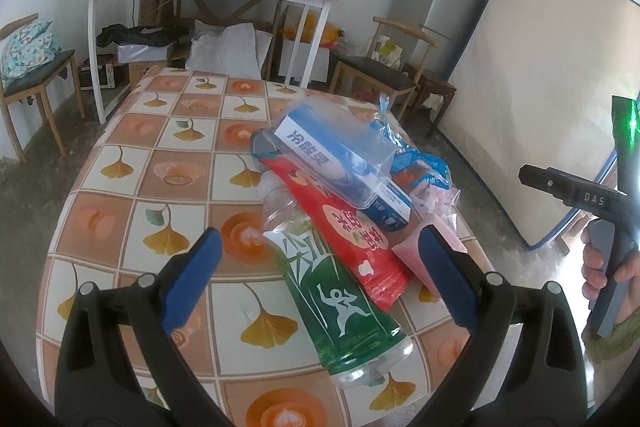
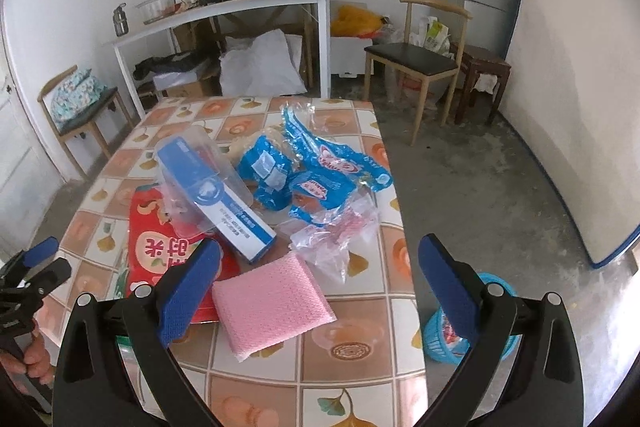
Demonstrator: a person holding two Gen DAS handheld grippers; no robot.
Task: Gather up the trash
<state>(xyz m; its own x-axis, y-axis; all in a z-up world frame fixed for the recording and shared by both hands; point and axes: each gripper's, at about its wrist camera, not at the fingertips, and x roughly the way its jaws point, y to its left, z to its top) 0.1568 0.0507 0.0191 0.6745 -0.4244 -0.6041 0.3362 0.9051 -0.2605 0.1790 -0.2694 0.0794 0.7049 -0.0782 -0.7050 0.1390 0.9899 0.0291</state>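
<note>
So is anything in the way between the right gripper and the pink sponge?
Nothing visible is. The right gripper is open and the pink sponge lies bare on the table just ahead, between its fingers. The toothpaste box sits farther back.

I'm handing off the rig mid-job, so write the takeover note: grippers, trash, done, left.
Left gripper: open, empty, above the green-label bottle.
Right gripper: open, empty, over the pink sponge.
All on the table: red packet, toothpaste box, blue wrappers, clear bag.
Blue basket on the floor, right of the table.
Done: nothing held.
Left: the whole pile.
</note>
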